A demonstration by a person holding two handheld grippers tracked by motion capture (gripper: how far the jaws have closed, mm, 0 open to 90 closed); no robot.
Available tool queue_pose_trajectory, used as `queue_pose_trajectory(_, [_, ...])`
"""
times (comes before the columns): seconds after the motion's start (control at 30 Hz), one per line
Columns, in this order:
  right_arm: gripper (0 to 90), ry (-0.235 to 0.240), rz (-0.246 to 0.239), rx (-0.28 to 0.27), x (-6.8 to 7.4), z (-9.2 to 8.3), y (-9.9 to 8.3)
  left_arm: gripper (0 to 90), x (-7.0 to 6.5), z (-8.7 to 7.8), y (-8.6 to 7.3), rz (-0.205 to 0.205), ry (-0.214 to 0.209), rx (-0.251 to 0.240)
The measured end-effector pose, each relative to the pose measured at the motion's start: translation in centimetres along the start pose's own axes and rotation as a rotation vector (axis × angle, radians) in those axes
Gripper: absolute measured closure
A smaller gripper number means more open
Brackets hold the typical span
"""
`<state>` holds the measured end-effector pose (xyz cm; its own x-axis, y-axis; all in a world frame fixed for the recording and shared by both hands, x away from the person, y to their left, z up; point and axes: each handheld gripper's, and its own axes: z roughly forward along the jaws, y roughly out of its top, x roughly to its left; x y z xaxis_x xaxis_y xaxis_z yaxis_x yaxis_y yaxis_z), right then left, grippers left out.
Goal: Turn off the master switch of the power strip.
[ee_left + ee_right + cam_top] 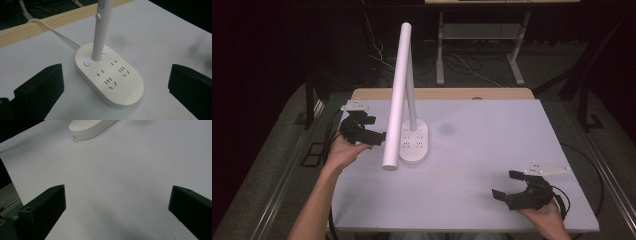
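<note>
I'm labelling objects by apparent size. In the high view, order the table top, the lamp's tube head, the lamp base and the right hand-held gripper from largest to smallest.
1. table top
2. tube head
3. and 4. right hand-held gripper and lamp base look alike; the gripper is nearer the camera, so unranked.

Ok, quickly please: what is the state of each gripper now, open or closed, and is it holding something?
Left gripper: jaws open, holding nothing, beside the lamp base.
Right gripper: jaws open, holding nothing, over the bare table.
</note>
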<state>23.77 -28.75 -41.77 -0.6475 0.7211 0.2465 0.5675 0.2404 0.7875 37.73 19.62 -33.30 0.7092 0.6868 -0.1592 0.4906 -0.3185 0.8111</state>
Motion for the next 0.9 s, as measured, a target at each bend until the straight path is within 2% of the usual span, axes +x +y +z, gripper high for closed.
queue_pose_trajectory(0.47, [0.4, -0.001, -0.003, 0.003, 0.0, 0.0, 0.0, 0.0, 1.2, 1.8, 1.0, -0.011, 0.013, 0.039])
queue_pose_trajectory(0.73, [0.4, -0.001, -0.005, 0.003, -0.1, 0.0, 0.0, 0.0, 2.0, 3.2, 1.2, -0.024, 0.027, 0.074])
queue_pose_trajectory(0.9, [0.5, 0.001, 0.0, 0.007, 0.0, 0.0, 0.0, 0.0, 2.4, 4.2, 1.1, -0.032, 0.026, 0.079])
